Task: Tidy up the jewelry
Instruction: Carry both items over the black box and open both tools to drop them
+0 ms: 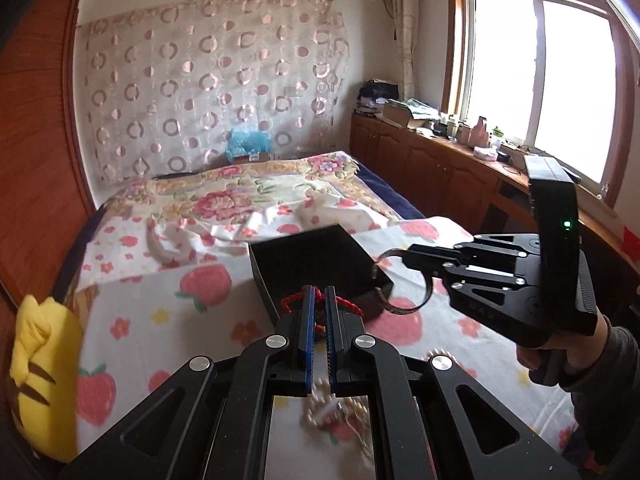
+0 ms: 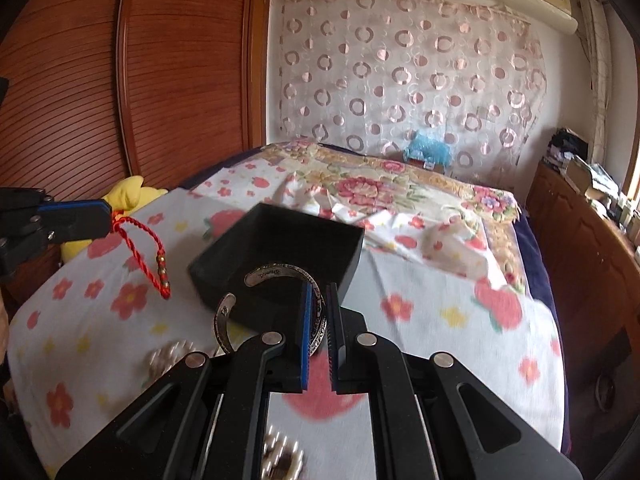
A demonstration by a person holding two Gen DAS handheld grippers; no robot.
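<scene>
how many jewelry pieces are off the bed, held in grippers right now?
2. The red cord bracelet hangs from the left gripper. The silver cuff bangle is clamped in the right gripper, by the black box. Beaded pieces lie on the bed, partly hidden.

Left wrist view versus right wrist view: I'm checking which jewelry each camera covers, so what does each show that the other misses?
Only the left wrist view shows the window and a pale bead strand under the left claw.

Only the right wrist view shows the red cord bracelet's gold beads, and the lettering on the silver cuff pinched in the right claw.

Both show the black box, open on the strawberry-print sheet, each claw shut on its piece, and the yellow plush.
</scene>
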